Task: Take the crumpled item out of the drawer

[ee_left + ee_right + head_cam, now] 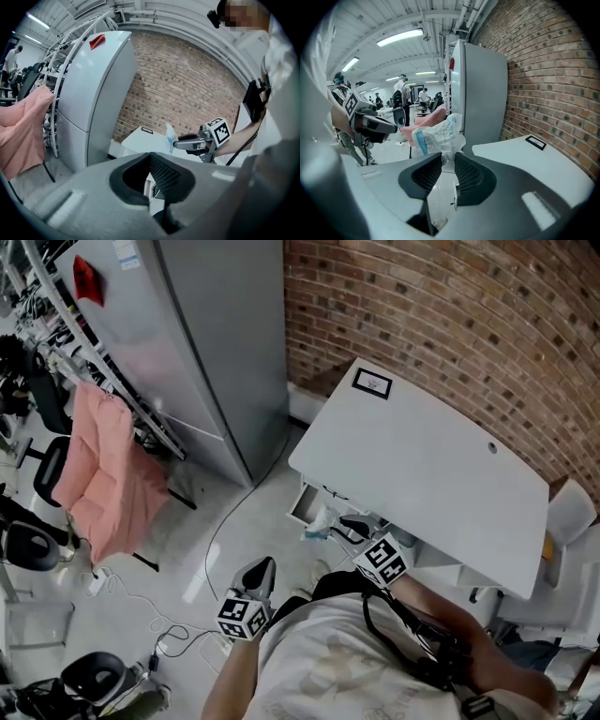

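Observation:
The crumpled item (438, 135), a white plastic wrapper with blue print, sticks up from between the pads of my right gripper (447, 158), which is shut on it. In the head view the crumpled item (317, 521) hangs at the tips of the right gripper (341, 524), just in front of the open drawer (302, 505) under the white table (422, 465). My left gripper (265, 565) hovers over the floor, lower left of the drawer, with its jaws together and nothing in them. From the left gripper view, the right gripper (180, 144) shows ahead with the crumpled item (170, 136) at its tip.
A tall grey fridge (216, 343) stands left of the table, against the brick wall (450, 324). A pink cloth (103, 474) hangs over a chair on the left. Cables (159, 624) lie on the floor nearby. A black-framed label (372, 382) sits on the table's far corner.

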The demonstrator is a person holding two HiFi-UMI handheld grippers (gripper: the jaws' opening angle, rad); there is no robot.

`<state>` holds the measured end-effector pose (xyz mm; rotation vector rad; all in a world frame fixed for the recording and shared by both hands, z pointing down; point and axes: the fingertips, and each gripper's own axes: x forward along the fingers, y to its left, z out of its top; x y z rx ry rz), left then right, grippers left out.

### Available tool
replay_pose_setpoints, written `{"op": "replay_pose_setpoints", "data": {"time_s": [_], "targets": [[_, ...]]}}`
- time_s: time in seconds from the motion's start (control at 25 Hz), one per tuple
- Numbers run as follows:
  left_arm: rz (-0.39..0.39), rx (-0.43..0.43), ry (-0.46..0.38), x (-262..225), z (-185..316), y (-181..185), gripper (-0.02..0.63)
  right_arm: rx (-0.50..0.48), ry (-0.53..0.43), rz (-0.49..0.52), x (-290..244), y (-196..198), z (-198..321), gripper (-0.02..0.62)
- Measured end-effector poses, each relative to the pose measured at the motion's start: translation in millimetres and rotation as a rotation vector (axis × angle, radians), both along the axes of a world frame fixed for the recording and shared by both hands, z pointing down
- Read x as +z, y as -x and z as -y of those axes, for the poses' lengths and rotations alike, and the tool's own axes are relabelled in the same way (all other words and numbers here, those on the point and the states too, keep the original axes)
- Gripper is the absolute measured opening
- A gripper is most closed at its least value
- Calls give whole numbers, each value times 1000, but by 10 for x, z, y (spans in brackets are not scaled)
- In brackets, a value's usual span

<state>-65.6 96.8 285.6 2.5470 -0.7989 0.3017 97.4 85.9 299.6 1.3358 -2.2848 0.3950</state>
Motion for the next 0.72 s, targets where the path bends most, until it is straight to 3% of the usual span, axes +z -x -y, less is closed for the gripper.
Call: {"op": "replay_pose_setpoints", "data": {"time_s": [0.72], "targets": [[26,128,-27,-114,-332,-320,5,33,-38,3,-210,-115,-457,97]]}}
